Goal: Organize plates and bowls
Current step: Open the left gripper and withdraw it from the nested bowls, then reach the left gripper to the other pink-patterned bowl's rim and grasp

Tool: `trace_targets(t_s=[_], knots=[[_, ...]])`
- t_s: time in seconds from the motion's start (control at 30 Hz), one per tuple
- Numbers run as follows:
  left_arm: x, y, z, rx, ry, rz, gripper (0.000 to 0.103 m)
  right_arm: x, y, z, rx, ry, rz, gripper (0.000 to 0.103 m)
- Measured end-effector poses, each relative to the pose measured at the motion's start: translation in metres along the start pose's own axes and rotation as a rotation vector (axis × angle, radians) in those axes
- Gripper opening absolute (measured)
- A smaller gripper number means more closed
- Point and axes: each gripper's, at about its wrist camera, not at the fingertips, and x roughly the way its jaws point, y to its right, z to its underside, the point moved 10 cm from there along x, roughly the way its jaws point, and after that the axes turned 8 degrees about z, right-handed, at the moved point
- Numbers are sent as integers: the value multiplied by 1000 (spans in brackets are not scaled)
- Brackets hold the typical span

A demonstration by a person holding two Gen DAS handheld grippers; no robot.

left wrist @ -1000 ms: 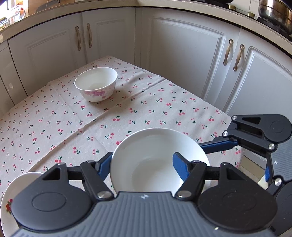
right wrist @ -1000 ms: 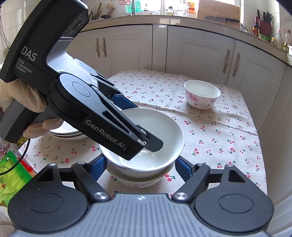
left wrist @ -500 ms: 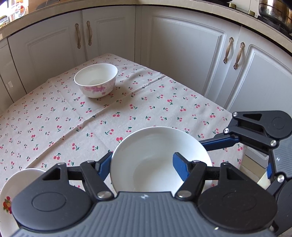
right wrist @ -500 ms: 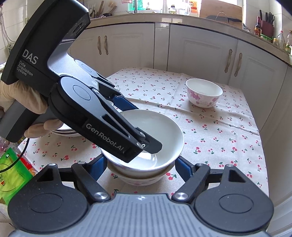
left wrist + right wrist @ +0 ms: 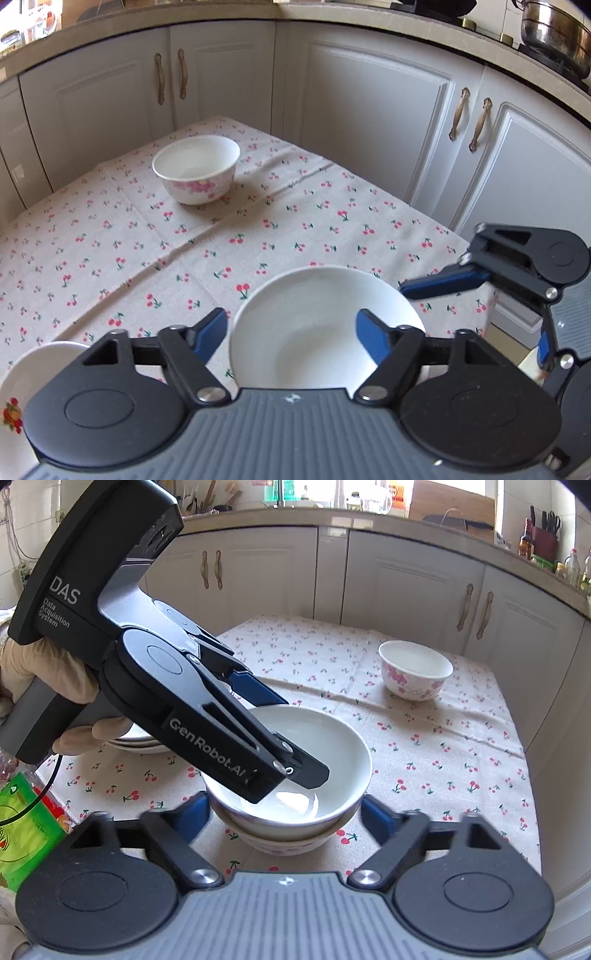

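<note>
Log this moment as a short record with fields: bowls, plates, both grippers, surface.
stacked bowls: plain white bowl nested in a patterned bowl
lone bowl: pink-flowered bowl, apart, at the far end
plates: stack of plates behind the left gripper
left gripper: opening; one of its fingers is inside the white bowl
right gripper: opening, fingers either side of the stack
surface: cherry-print tablecloth
</note>
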Motion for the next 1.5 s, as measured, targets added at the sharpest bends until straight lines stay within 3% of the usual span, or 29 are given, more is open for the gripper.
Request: trace_targets(t_s=[0.33,0.67,1.17,1.5], knots=[[-19,-13,-17,9,33,-34,87,-16,12,-12,1,50,11,103],[-18,-44,-62,15,63,-76,90,-13,62,-40,13,86,69,103],[43,-112,-132,-35,44,-95,90,52,125,-85,-37,50,106,103],[94,-147,-142,-88,7,-94,90,115,143,-97,-58,-12,68,103]])
